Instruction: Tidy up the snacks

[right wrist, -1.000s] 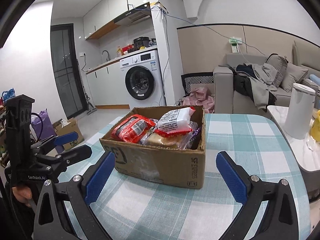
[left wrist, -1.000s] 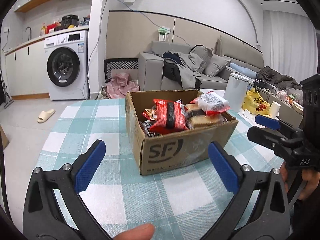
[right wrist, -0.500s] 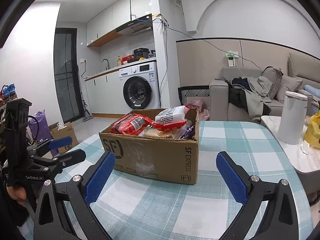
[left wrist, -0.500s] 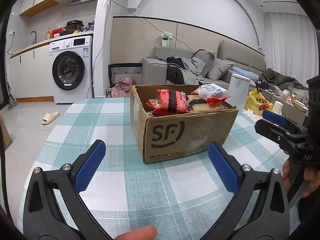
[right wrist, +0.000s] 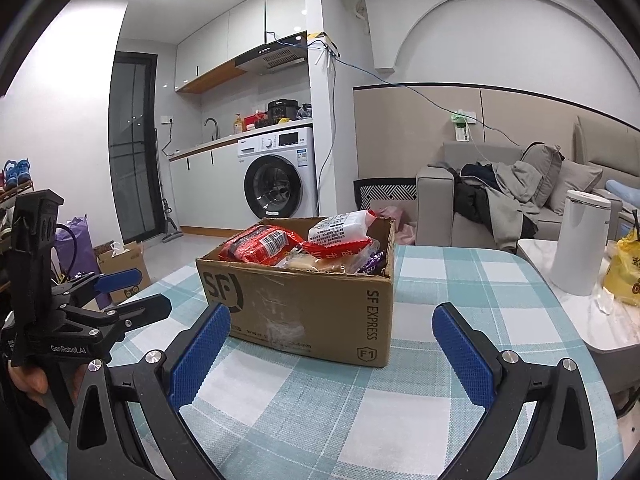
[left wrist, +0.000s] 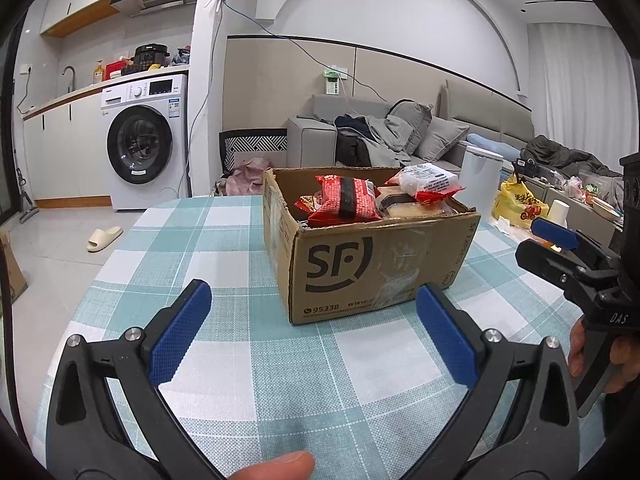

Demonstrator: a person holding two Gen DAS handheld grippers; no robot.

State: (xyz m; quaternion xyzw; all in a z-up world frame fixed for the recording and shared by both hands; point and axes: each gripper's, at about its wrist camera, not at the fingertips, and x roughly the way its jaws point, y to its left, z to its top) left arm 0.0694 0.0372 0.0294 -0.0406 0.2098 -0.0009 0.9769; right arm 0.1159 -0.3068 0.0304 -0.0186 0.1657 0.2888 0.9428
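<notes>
Two grippers, both spread wide and holding nothing. Cardboard box (left wrist: 372, 256) of snack packets at 12 o'clock from the left gripper (left wrist: 314, 336), just beyond its blue pads (left wrist: 178, 336), apart from them. Same box at 12 o'clock from the right gripper (right wrist: 330, 354). Red packet (left wrist: 346, 200) and white packet (left wrist: 426, 182) heaped inside, on the checked tablecloth (left wrist: 224, 240).
</notes>
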